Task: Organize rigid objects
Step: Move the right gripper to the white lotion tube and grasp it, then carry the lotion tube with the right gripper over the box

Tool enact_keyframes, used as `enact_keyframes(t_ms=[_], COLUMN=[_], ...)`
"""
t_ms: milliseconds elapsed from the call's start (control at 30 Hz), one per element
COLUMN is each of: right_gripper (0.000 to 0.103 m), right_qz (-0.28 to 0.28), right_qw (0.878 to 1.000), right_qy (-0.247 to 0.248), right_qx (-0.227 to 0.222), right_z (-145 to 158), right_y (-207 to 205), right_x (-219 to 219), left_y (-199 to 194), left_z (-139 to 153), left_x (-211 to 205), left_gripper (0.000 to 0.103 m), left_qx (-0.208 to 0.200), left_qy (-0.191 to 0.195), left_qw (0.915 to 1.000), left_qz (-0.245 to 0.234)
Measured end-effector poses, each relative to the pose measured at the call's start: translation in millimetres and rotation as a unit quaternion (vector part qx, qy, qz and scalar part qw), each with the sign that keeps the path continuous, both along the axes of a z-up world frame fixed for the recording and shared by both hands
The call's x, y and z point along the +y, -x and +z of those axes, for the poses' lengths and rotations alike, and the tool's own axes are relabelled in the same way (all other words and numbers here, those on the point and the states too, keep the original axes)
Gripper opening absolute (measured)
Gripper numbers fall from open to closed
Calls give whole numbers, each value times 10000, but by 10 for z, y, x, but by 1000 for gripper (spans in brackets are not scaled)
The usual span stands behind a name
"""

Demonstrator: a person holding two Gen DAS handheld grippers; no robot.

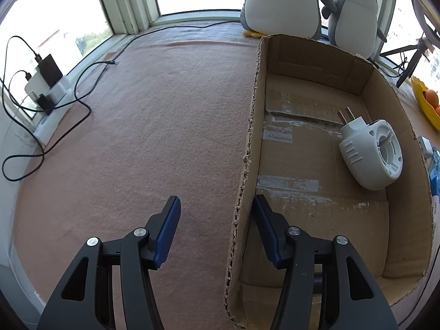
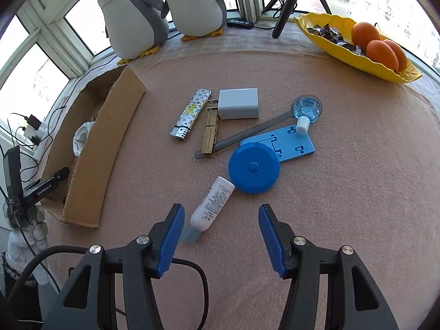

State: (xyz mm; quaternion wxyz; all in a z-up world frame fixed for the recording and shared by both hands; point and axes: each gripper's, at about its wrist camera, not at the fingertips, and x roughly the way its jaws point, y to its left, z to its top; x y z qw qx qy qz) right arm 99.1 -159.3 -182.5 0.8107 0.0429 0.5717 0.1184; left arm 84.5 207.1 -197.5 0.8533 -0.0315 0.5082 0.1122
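A cardboard box (image 1: 396, 148) lies open on the pink felt table, with a white plug-in device (image 1: 370, 154) inside it. My left gripper (image 1: 217, 206) is open and empty, its jaws astride the box's near left wall. In the right wrist view the box (image 2: 110, 137) is at the left. Loose items lie in the middle: a small white tube (image 2: 213, 203), a round blue tape measure (image 2: 254, 167), a blue flat plate (image 2: 291, 145), a white charger (image 2: 239, 104), a patterned lighter (image 2: 189, 114), a wooden clothespin (image 2: 210, 134) and a grey spoon-shaped piece (image 2: 247, 133). My right gripper (image 2: 221, 214) is open, just before the tube.
Two plush penguins (image 2: 162, 11) stand at the back by the windows. A yellow dish (image 2: 354, 52) with oranges and sweets is at the back right, next to a tripod (image 2: 286, 13). Chargers and black cables (image 1: 46, 90) lie at the left edge.
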Motion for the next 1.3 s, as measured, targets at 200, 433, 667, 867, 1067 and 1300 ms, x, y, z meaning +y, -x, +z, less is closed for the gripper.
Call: enact_keyframes(t_ms=[200, 433, 667, 867, 1067, 1300], right_gripper=[28, 24, 18, 18, 18, 18], right_qz=[-114, -191, -58, 138, 122, 336], right_qw=[9989, 9971, 9971, 9979, 9993, 9989], right_qy=[-106, -115, 32, 244, 218, 260], right_qx=[450, 734, 760, 581, 275, -207], right_z=[-162, -284, -313, -305, -195, 95], right_y=[-121, -223, -254, -258, -265, -293], right_x=[68, 109, 177, 254, 268, 417], left_y=[11, 10, 10, 14, 9, 7], left_z=[-5, -6, -5, -9, -8, -11], left_x=[-2, 2, 1, 14, 8, 5], left_gripper=[55, 55, 55, 55, 55, 57], left_qx=[-39, -39, -42, -48, -46, -46], left_qy=[18, 21, 24, 59, 60, 55], left_qw=[10000, 10000, 10000, 10000, 10000, 10000], left_qz=[2, 1, 5, 27, 34, 41])
